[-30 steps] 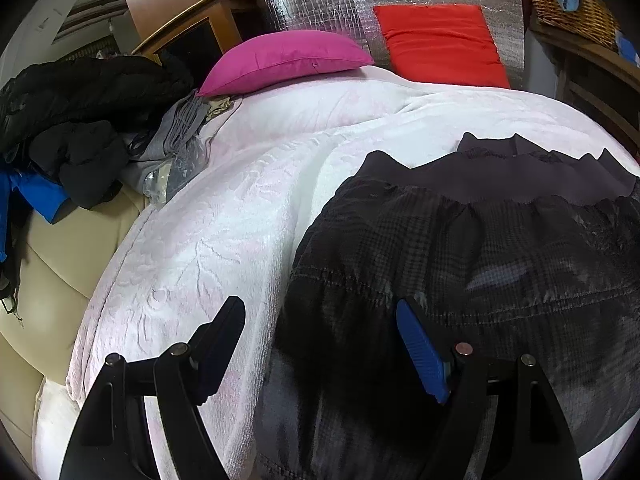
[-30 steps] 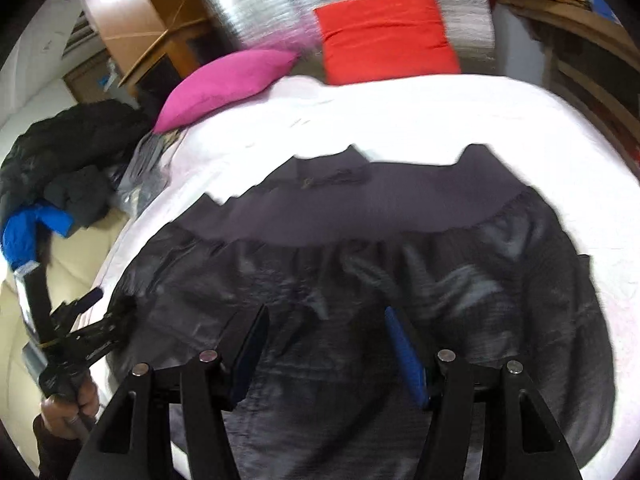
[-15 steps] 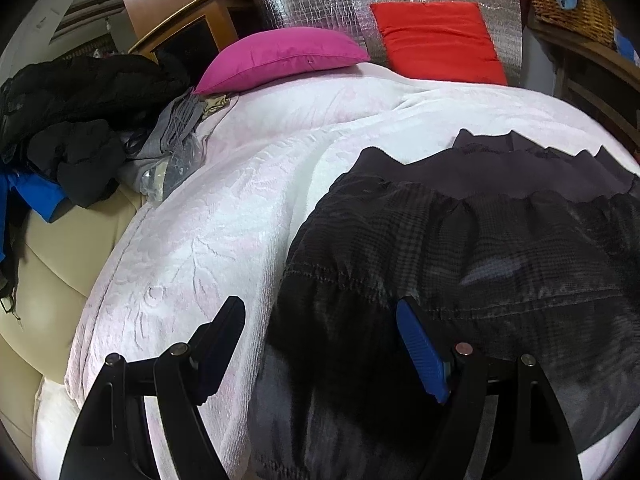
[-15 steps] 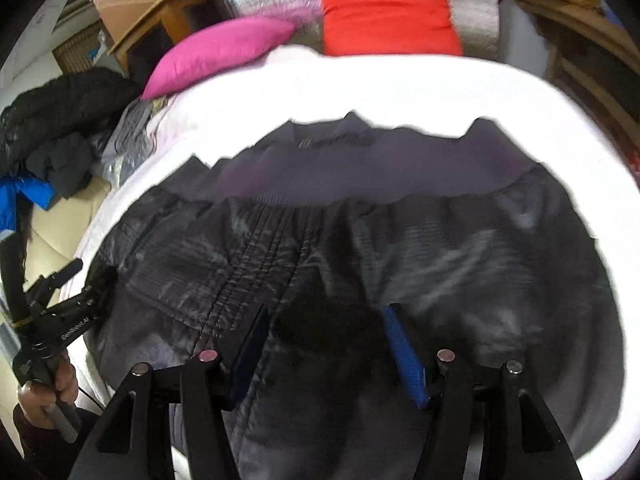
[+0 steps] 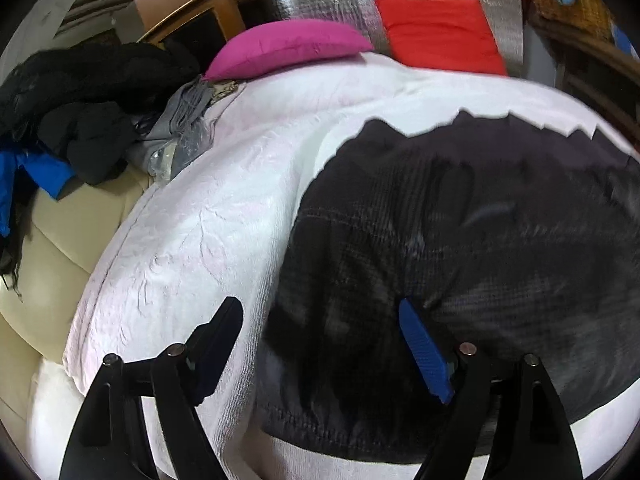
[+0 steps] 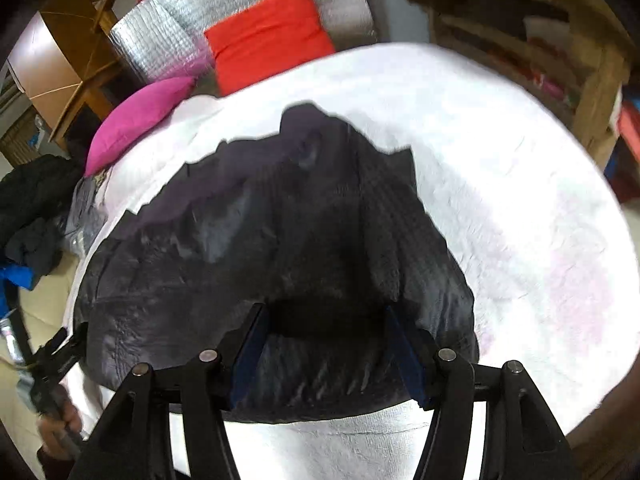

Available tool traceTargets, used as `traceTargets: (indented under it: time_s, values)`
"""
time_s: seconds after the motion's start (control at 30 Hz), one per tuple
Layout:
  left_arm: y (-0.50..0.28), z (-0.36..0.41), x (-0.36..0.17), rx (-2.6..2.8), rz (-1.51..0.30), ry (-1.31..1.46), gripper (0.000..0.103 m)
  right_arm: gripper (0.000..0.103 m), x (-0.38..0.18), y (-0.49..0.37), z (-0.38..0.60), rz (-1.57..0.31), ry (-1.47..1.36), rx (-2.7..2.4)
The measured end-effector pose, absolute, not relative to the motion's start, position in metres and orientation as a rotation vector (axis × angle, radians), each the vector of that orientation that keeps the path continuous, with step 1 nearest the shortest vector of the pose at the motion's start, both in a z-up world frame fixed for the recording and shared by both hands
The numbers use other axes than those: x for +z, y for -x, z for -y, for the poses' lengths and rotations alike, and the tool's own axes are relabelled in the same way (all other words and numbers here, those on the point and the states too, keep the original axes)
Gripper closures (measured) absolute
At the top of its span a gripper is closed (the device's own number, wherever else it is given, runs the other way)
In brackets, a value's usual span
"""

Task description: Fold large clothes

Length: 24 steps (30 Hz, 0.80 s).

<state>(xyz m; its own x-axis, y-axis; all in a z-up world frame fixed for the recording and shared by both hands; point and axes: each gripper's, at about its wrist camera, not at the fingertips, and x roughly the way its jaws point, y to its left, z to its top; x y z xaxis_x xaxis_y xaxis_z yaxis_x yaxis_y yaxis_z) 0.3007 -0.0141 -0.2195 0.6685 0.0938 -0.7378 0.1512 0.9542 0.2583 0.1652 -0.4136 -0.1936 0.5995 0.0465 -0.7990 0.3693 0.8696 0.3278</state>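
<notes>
Dark crumpled garment [image 6: 280, 248] on white blanket [image 6: 500, 168]

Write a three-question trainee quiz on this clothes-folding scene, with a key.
1. True or false: the left gripper is shut on the dark garment.
2. What does the garment lie on? A) white blanket B) bare floor C) wooden table
3. Fill in: beside the red cushion lies a ____ pillow.

Key: 1 false, its jaws stand open; 2 A; 3 pink.
</notes>
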Motion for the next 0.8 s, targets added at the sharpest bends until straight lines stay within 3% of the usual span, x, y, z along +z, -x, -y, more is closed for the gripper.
traceTargets:
  time_s: [0.33, 0.57, 0.8]
  values:
    - [-0.257, 0.002, -0.193, 0.006, -0.777, -0.278, 0.021, 0.039, -0.171, -0.128, 0.42, -0.801, -0.525, -0.277]
    - [-0.279, -0.012, -0.228, 0.059, -0.86, -0.301, 0.02, 0.038, -0.22, -0.151, 0.433, -0.968, -0.667, -0.296]
    - [-0.273, -0.012, -0.219, 0.057, -0.844, -0.32, 0.021, 0.038, -0.21, -0.143, 0.432, -0.93, -0.675, -0.298]
